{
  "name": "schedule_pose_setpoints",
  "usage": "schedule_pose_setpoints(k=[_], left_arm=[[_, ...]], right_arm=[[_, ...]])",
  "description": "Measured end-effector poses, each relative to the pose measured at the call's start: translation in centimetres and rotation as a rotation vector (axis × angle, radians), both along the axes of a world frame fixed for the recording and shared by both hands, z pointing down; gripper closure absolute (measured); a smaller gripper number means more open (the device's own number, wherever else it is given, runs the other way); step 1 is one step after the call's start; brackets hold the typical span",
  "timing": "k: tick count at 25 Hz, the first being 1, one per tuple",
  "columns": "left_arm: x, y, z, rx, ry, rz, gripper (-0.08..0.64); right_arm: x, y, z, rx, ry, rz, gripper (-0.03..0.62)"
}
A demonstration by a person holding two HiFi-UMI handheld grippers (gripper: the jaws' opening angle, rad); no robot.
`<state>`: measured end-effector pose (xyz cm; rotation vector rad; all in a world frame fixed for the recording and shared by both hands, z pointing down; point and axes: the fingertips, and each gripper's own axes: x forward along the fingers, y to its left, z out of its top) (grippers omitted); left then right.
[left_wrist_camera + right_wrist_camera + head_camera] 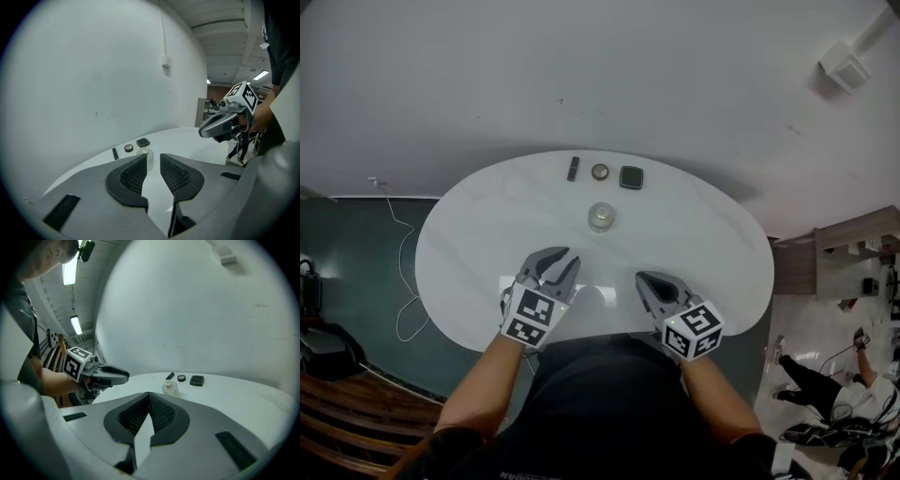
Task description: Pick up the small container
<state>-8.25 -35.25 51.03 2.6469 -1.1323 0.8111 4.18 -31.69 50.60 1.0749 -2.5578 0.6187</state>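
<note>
The small container [601, 217], a clear round jar, stands near the middle of the white oval table [478, 234]. The left gripper view shows the small container [148, 155] straight ahead, partly behind one finger; in the right gripper view the small container [170, 387] is ahead and slightly right. My left gripper [566, 259] hovers near the table's front edge, left of and nearer than the jar, open with a narrow gap and nothing in it. My right gripper [649, 280] sits to its right, jaws shut together and empty.
Behind the jar lie a black stick [573, 169], a small round tin [600, 172] and a black square case [631, 177] in a row. A white cable [403, 272] hangs left of the table. A person [834, 394] and a shelf [853, 244] are at the right.
</note>
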Motion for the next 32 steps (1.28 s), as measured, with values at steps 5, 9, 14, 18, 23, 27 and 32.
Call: schedule_pose_setpoints(k=[5,9,14,18,23,27,32], left_arm=[[1.0,-2.6,3.7,-0.027,-0.067,-0.006,0.394],[2.9,-4.6,7.4,-0.098,-0.065,0.018,0.328],[3.4,-7.3,11.1,-0.136,-0.131,0.022,0.248],[4.2,-9.4,12.7,-0.139,-0.167,0.064,0.23],[5.8,-11.2,13.7,-0.159,-0.128,0.065,0.212],[7.0,-12.0,14.8,-0.155,-0.138,0.077,0.202],[8.0,-12.9,16.1,-0.167,-0.144,0.086,0.201]], right_arm=[[1.7,0.4,0.6,-0.015,0.005,0.012,0.598],[3.4,0.8,1.3,-0.038,0.009,0.047,0.598],[5.3,1.7,2.0,-0.063,0.024,0.086,0.598],[7.4,2.3,2.4,-0.083,0.041,0.137,0.598],[8.6,2.3,2.7,-0.101,0.046,0.172,0.598],[9.0,2.5,2.8,-0.107,0.046,0.177,0.598],[9.5,2.6,3.2,-0.121,0.049,0.186,0.598]])
